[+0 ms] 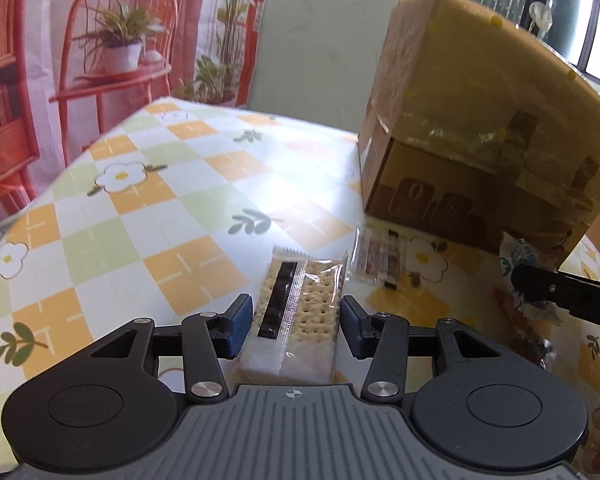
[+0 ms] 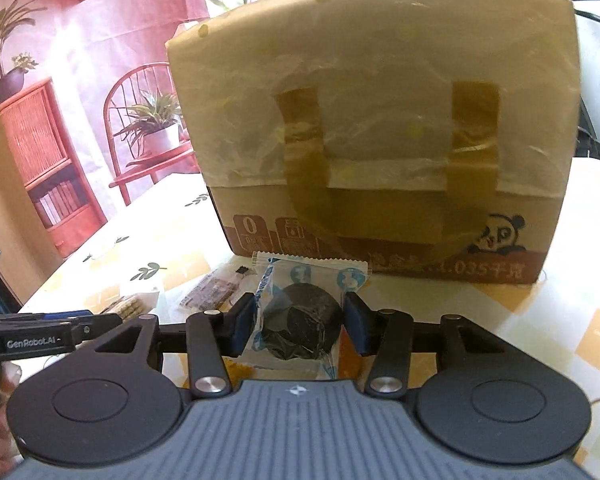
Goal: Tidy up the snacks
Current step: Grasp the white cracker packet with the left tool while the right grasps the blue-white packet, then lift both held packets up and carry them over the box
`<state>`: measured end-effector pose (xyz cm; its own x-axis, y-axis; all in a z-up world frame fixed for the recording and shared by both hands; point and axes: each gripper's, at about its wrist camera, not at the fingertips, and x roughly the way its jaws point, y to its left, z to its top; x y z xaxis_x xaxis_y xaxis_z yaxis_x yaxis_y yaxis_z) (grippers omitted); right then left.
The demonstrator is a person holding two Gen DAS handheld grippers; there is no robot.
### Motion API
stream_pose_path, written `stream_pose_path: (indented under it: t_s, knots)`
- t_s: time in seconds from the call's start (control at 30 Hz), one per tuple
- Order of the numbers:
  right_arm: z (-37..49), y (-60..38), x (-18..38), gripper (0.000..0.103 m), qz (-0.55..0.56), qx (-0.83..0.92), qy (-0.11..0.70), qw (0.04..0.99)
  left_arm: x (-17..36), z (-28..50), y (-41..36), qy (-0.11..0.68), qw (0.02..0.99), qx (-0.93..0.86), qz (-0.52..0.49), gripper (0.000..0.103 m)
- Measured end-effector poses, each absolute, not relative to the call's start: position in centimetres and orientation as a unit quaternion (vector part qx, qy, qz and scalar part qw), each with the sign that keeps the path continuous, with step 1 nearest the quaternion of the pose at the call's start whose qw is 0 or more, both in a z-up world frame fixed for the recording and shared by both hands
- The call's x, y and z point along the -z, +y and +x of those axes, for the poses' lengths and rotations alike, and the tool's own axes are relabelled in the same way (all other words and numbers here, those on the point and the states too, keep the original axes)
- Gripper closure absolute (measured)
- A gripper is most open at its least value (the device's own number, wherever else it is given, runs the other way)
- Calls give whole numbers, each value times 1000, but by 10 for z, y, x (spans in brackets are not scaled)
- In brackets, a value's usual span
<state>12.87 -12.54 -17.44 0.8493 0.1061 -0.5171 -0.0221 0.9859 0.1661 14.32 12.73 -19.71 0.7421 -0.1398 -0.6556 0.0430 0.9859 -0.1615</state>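
Note:
My left gripper [image 1: 297,320] is shut on a clear pack of crackers [image 1: 300,316] with a black strip, low over the table. My right gripper [image 2: 299,320] is shut on a blue-and-white packet holding a dark round cookie [image 2: 300,320], just in front of the cardboard box [image 2: 380,140]. The box [image 1: 472,128] is tall, taped and printed with a panda. A small clear-wrapped snack bar [image 1: 376,256] lies on the table between the crackers and the box; it also shows in the right wrist view [image 2: 212,292]. The right gripper's finger [image 1: 560,292] and its packet show at the right edge of the left wrist view.
The table [image 1: 148,232] has a checked orange, green and white cloth with flowers. A backdrop with printed red chairs and plants [image 1: 112,40] hangs behind it. A pale chair back [image 1: 320,52] stands at the far edge. The left gripper's body [image 2: 40,338] shows at left.

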Motion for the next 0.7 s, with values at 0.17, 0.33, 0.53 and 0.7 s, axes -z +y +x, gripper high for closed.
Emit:
stream_pose_path:
  t_s: [0.17, 0.33, 0.53, 0.7]
  knots:
    - [126, -132, 175, 53, 93, -32, 270, 958, 199, 147, 125, 370, 926, 50, -57, 51]
    - [125, -135, 177, 53, 101, -34, 267, 958, 201, 146, 120, 367, 928, 46, -43, 53]
    - [119, -139, 170, 53, 110, -36, 252, 961, 178, 141, 128, 335, 939, 37, -65, 54]
    - [112, -141, 150, 53, 109, -38, 220, 969, 138, 140, 122, 289, 953, 56, -68, 54]
